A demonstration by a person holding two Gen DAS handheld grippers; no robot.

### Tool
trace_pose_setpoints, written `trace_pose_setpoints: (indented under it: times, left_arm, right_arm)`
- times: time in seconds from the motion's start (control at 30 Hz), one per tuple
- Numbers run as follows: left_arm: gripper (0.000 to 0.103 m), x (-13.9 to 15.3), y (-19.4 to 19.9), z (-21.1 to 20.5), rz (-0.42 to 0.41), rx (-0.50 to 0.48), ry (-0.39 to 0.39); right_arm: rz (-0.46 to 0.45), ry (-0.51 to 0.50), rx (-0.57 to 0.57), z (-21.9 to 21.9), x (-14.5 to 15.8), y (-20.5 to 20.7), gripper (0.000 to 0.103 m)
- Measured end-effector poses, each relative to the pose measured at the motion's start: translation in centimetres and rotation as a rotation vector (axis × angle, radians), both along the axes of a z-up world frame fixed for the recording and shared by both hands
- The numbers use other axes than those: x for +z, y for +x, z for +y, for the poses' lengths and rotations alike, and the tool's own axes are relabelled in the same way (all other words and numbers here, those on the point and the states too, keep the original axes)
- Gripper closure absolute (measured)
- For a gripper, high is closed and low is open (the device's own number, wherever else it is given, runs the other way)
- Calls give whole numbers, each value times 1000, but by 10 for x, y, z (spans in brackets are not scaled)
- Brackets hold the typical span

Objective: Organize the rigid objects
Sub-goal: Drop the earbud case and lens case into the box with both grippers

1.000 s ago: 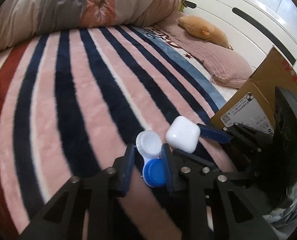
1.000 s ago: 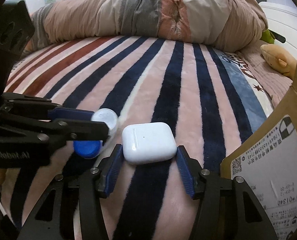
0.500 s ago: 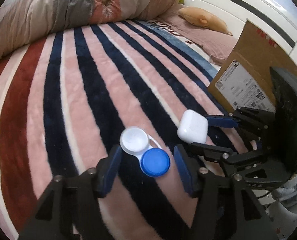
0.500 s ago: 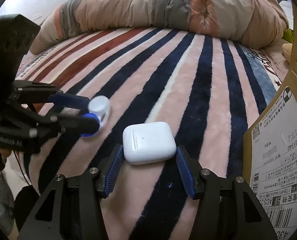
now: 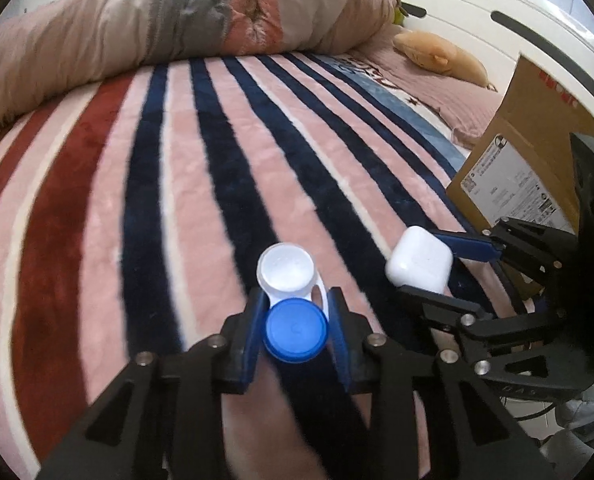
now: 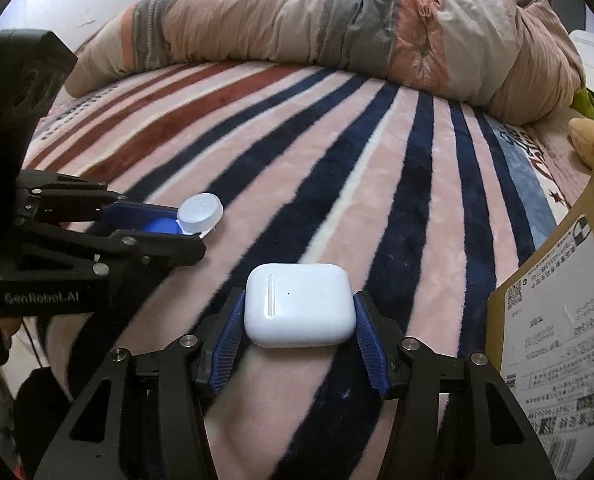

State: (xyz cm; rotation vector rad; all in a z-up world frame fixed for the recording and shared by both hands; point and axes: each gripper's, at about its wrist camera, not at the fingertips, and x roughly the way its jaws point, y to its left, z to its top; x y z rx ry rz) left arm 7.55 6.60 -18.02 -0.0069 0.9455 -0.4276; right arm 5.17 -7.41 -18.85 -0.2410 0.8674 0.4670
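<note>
Left gripper [image 5: 295, 328] clamped on contact lens case [image 5: 291, 298]: blue pads touching both sides of the blue cap, white cap sticking out past the fingertips. Case held just above striped blanket [image 5: 177, 184]; contact with the fabric not resolvable in either view.

Right gripper [image 6: 299, 334] closed on white earbuds case [image 6: 300, 310], pads against left and right sides. Hinge slot and LED dot readable only in right wrist view; left wrist view gives just a rounded white side of the same case [image 5: 419, 260] between one blue pad and a black finger. Underside hidden in both, so resting vs lifted unclear.

Right wrist view: left gripper [image 6: 177, 228] seen side-on, near finger covering most of the blue cap, white cap [image 6: 200, 212] fully exposed. "GenRobot.AI" marking legible on its body there only.

Cardboard box [image 6: 557, 340] cut off at right edge, shipping label partly readable, text too small. Left wrist view shows box [image 5: 529, 152] partly blocked by the right gripper body [image 5: 537, 280].

Plush toy [image 5: 441, 58] visible whole only in left wrist view; clipped behind box edge in the other. Rolled duvet [image 6: 337, 28] along far side of the bed. Blanket near left gripper motion-blurred.
</note>
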Motion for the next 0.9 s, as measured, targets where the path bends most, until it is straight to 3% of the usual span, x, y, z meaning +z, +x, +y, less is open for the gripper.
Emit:
trace_pose_setpoints:
  times: [0.27,0.43,0.7,0.9]
  left_arm:
    - [75,52,-38,20,-97,28,19]
    - [75,112,-64,15,-218,7,16]
    - [75,189,-77,-52,-349,-142,-34]
    - [75,209,-65,-133,-341,-293,-43]
  right_arm:
    - [-78,64,47,11,48,-31,53]
    - [-167,126,80,5,99,-58,53]
    - [-300,202,-29,-71,169,-87,53]
    - [-275,139,-172,-155,180,-74,53]
